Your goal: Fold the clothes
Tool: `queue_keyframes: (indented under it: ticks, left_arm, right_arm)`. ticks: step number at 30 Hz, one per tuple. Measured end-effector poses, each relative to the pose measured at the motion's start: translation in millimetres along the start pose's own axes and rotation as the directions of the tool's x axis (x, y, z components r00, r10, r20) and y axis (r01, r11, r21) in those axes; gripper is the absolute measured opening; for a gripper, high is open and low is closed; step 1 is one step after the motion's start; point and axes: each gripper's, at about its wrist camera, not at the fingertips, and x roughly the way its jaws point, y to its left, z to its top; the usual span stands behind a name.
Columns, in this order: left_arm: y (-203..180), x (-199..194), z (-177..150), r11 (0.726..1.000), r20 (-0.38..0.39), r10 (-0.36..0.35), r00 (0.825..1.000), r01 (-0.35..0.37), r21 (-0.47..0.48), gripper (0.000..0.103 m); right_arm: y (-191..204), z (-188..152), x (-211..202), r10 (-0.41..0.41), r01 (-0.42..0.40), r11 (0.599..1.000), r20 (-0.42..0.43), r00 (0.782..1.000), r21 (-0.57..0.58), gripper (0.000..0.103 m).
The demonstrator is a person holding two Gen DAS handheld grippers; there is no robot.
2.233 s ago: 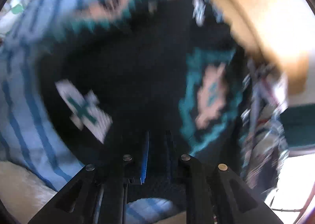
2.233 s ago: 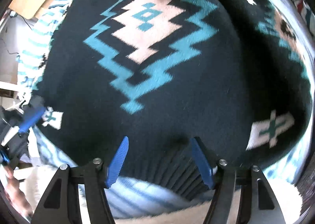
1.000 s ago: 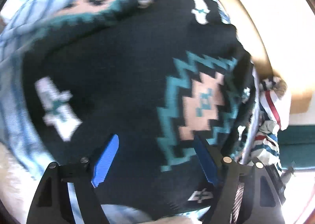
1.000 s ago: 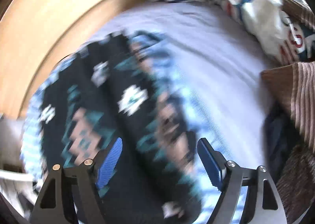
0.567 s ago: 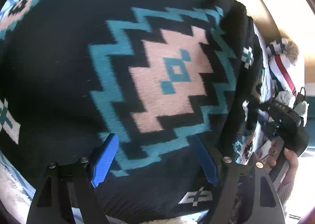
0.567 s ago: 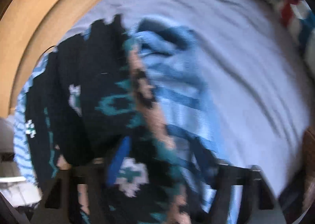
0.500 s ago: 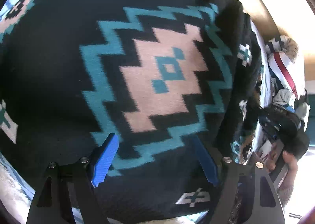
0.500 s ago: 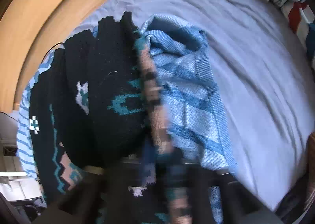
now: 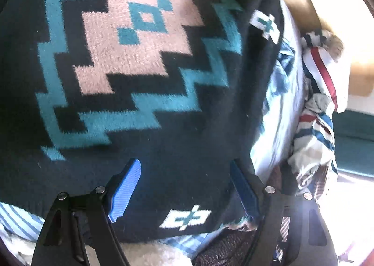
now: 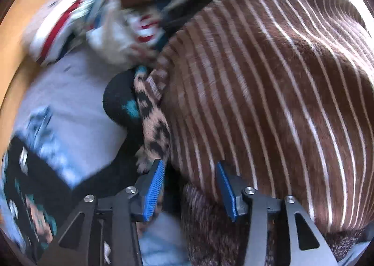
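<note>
Hanging over the black sweater (image 9: 145, 74) on the bed (image 10: 70, 93), the left tongs (image 9: 184, 186) stand wide apart, gripping nothing, with the knit spread directly beneath them. The right tongs (image 10: 190, 186) are opening, nothing pinched, above the brown striped jumper (image 10: 268, 79); the sweater's sleeve (image 10: 152, 121) trails just left of them.

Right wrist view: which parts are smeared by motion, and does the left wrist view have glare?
Right wrist view: the white, red and blue garment and the black patterned sweater are smeared; the brown striped sweater is sharper. Left wrist view: the black patterned sweater is sharp; sunlight blows out the lower right corner.
</note>
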Motion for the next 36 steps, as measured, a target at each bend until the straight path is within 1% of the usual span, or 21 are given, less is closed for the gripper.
queue_keyframes:
  ticks: [3,5,9,11,15,16,17,19,20,21,22,23,25,26,28,30,31,32,33,34,36]
  left_arm:
    - [3,-9,4,1.0,0.044,0.012,0.999,-0.013,0.022,0.079]
    - [16,-21,17,1.0,0.077,0.022,0.997,-0.021,-0.008,0.079]
    - [38,-42,41,0.995,0.16,0.074,0.984,-0.062,-0.08,0.079]
    - [50,-49,56,0.987,0.221,0.107,0.97,-0.077,-0.138,0.079]
    - [54,-51,75,0.987,0.351,0.139,0.926,-0.103,-0.119,0.079]
    - [55,-49,79,0.988,0.378,0.143,0.915,-0.107,-0.113,0.079]
    - [55,-47,83,0.988,0.404,0.145,0.903,-0.111,-0.106,0.079]
    - [59,-37,89,0.99,0.395,0.135,0.909,-0.108,-0.091,0.079]
    - [60,-31,92,0.991,0.389,0.13,0.912,-0.106,-0.083,0.079]
    - [64,-31,95,0.991,0.386,0.13,0.913,-0.108,-0.078,0.079]
    - [65,-31,95,0.993,0.389,0.119,0.913,-0.099,-0.071,0.079]
    - [65,-31,95,0.994,0.396,0.106,0.912,-0.087,-0.066,0.079]
    - [68,-34,95,0.996,0.413,0.076,0.907,-0.05,-0.073,0.079]
    - [71,-36,94,0.996,0.425,0.054,0.903,-0.019,-0.086,0.079]
    - [78,-40,92,0.991,0.45,0.011,0.893,0.05,-0.122,0.079]
    - [81,-39,92,0.986,0.451,0.003,0.892,0.072,-0.148,0.079]
    - [79,-38,93,0.988,0.443,0.016,0.896,0.053,-0.143,0.079]
    - [78,-40,93,0.99,0.434,0.015,0.901,0.048,-0.135,0.079]
    - [78,-42,92,0.991,0.425,0.014,0.905,0.044,-0.126,0.079]
    - [78,-45,92,0.992,0.417,0.013,0.909,0.04,-0.118,0.079]
    - [80,-46,92,0.992,0.405,0.004,0.914,0.047,-0.116,0.079]
  right_arm:
    - [48,-12,-26,0.104,-0.092,0.985,0.082,0.991,-0.143,0.062]
    - [106,-10,-30,0.25,-0.223,0.92,0.045,0.967,-0.322,0.073]
    - [216,-2,-2,0.354,-0.315,0.779,-0.034,0.935,-0.542,0.073]
    - [265,4,12,0.387,-0.352,0.71,-0.08,0.919,-0.609,0.072]
    - [374,11,56,0.404,-0.389,0.601,-0.154,0.901,-0.698,0.073]
    - [391,12,65,0.407,-0.405,0.592,-0.175,0.897,-0.697,0.073]
    - [407,13,73,0.409,-0.42,0.585,-0.195,0.891,-0.694,0.074]
    - [432,12,88,0.403,-0.433,0.575,-0.22,0.888,-0.694,0.074]
    - [439,9,95,0.393,-0.429,0.573,-0.225,0.892,-0.699,0.064]
    - [447,7,102,0.383,-0.425,0.57,-0.23,0.895,-0.703,0.047]
    - [454,4,109,0.373,-0.421,0.568,-0.235,0.898,-0.707,0.023]
    - [462,1,116,0.363,-0.417,0.566,-0.239,0.9,-0.711,0.018]
    - [450,3,104,0.391,-0.361,0.562,-0.146,0.909,-0.744,0.013]
    - [445,7,100,0.388,-0.329,0.58,-0.102,0.916,-0.745,0.013]
    - [419,33,97,0.396,-0.306,0.668,-0.024,0.918,-0.678,0.013]
    - [394,60,117,0.397,-0.371,0.74,-0.082,0.914,-0.561,0.016]
    - [390,64,125,0.391,-0.381,0.747,-0.103,0.915,-0.545,0.031]
    - [387,65,132,0.357,-0.367,0.75,-0.129,0.925,-0.55,0.055]
    - [383,64,130,0.34,-0.352,0.757,-0.128,0.932,-0.551,0.062]
    - [376,61,123,0.352,-0.358,0.758,-0.121,0.928,-0.545,0.064]
    - [350,50,100,0.467,-0.451,0.725,-0.11,0.877,-0.521,0.063]
